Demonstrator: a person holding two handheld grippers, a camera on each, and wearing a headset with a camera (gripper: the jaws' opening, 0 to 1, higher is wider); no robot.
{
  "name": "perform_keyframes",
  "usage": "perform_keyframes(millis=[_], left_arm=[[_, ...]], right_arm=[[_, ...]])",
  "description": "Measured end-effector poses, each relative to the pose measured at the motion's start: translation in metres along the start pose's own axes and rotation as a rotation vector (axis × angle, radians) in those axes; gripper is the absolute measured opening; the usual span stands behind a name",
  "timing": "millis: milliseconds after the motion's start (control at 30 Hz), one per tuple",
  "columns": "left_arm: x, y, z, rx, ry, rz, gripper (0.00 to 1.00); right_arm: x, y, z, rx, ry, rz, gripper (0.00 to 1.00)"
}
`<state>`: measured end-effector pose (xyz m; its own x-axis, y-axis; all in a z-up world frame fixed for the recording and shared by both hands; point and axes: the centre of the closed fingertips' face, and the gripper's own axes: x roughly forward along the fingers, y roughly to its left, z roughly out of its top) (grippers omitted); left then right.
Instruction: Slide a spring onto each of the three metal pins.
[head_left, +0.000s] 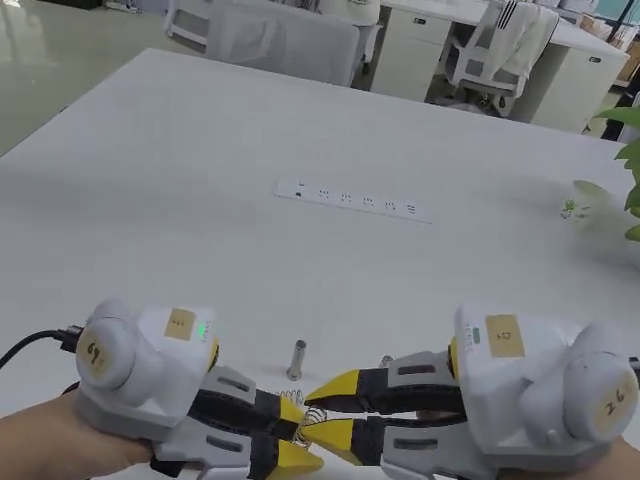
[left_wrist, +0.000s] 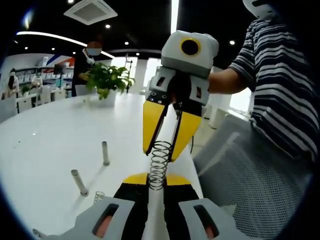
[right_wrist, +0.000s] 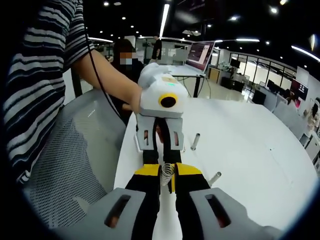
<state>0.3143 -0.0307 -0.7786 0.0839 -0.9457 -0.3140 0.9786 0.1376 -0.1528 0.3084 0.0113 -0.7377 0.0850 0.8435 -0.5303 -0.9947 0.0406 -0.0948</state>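
Note:
A small metal spring hangs in the air between the two grippers, which meet tip to tip near the table's front edge. My left gripper is shut on one end of the spring. My right gripper pinches the other end with its yellow fingertips. In the right gripper view the spring sits between that gripper's own jaws, with the left gripper facing it. One metal pin stands upright just beyond the tips, and a second pin is partly hidden. Another spring rests on the table by the pins.
A white power strip lies across the middle of the white table. A potted plant stands at the far right. Chairs line the far side. A mesh chair is close to the near table edge.

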Motion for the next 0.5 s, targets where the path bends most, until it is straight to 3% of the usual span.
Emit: perform_keyframes(millis=[500], left_arm=[[-0.0052, -0.0005, 0.0006, 0.001, 0.01, 0.016, 0.03]], right_arm=[[0.0047, 0.0012, 0.0076, -0.024, -0.026, -0.014, 0.07]])
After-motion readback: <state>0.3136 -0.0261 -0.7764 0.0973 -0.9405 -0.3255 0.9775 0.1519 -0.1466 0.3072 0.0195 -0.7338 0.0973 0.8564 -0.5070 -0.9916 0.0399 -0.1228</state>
